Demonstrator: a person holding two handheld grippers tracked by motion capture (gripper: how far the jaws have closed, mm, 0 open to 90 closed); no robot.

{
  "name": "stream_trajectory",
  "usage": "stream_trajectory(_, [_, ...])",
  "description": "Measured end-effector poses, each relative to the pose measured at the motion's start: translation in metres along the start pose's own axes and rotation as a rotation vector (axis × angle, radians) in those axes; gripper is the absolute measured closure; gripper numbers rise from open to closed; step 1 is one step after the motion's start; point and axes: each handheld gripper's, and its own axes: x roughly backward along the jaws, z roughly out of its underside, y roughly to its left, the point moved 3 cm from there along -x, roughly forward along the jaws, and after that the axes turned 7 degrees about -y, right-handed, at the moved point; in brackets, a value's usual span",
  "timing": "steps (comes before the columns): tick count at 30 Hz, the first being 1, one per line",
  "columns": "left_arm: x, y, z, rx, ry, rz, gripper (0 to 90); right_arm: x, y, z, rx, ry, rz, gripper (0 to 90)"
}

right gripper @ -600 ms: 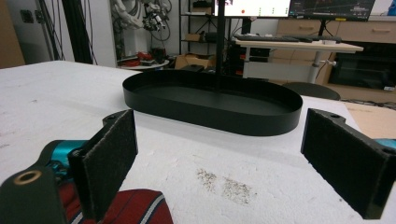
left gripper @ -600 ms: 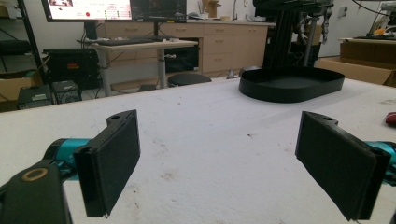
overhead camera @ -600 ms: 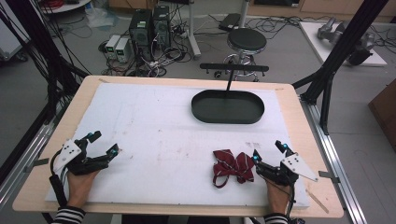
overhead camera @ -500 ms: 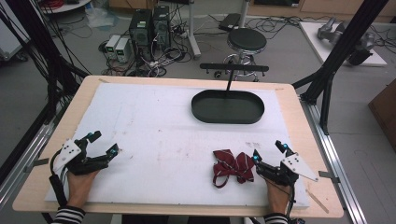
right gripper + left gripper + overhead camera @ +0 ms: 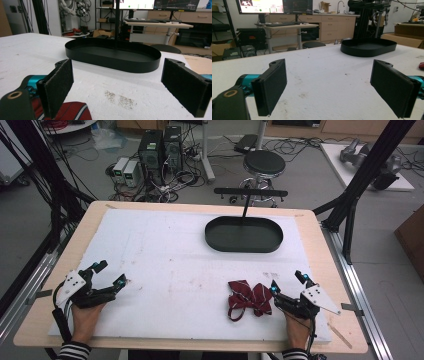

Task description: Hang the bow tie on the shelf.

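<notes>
A dark red bow tie with pale stripes [image 5: 249, 298] lies on the white board near its front edge, and its cloth [image 5: 71, 112] sits low by the left jaw in the right gripper view. My right gripper [image 5: 287, 283] rests just right of it, open, nothing between its pads [image 5: 60, 85]. A black oval tray [image 5: 244, 234] stands at the back right, empty [image 5: 112, 56]. My left gripper [image 5: 110, 272] rests at the front left, open and empty, its pads [image 5: 273, 86] wide apart.
A black post with a crossbar [image 5: 250, 195] rises behind the tray. The white foam board [image 5: 165, 255] covers most of the wooden table. Black frame legs [image 5: 357, 190] stand at the table's right and left corners.
</notes>
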Motion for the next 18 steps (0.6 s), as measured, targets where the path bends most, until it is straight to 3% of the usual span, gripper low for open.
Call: stream_trajectory(18, [-0.0008,0.0007,0.0001,0.005,0.008,-0.006,14.3,-0.0011,-0.0020,-0.0006,-0.025,0.013,0.011,9.9])
